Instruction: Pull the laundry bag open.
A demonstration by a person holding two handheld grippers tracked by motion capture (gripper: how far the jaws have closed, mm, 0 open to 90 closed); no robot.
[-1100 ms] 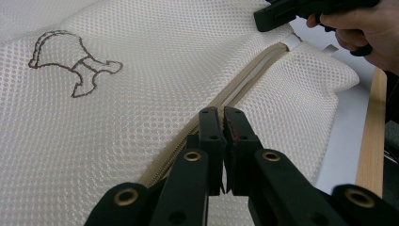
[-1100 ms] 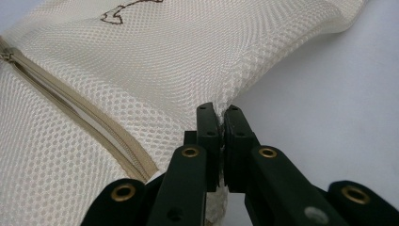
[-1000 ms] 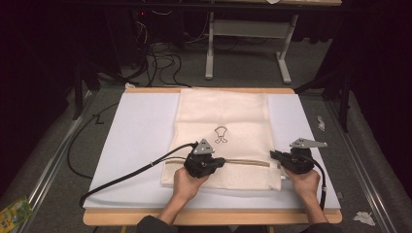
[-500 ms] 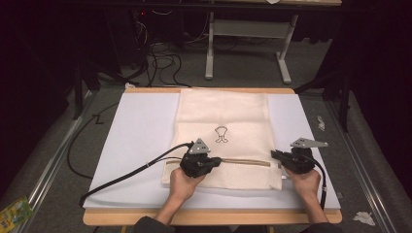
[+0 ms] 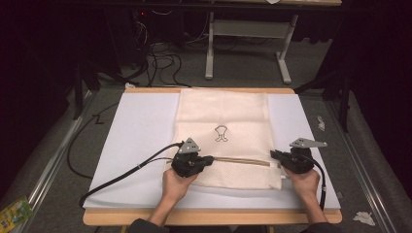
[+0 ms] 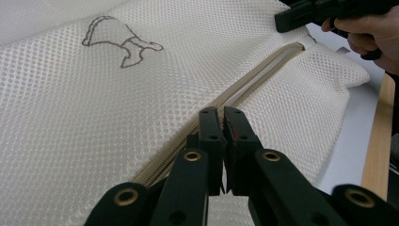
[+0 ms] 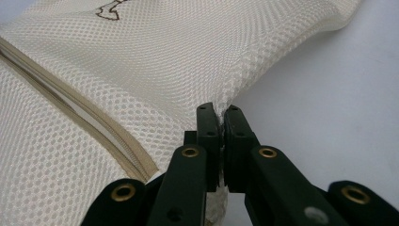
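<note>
Lying flat on the white mat (image 5: pixel 141 131) that covers the table (image 5: pixel 214 217), the mesh laundry bag (image 5: pixel 228 116) is a cream, honeycomb-textured rectangle with a small brown outline motif (image 5: pixel 221 133) printed near its middle. A tan zipper (image 5: pixel 243 161) runs across its near end, from one hand to the other; in the left gripper view its two tapes lie parted along the stretch beyond the jaws. The left gripper (image 6: pixel 221 113) is clamped tight right on the zipper line — what its jaws pinch there is too small to tell. The right gripper (image 7: pixel 219 109) is closed on the bag's mesh edge at the right side, where the fabric puckers up into a little ridge between the jaws. Both hands rest low at the near edge of the mat, well apart — the bag's near end stretches between them.
</note>
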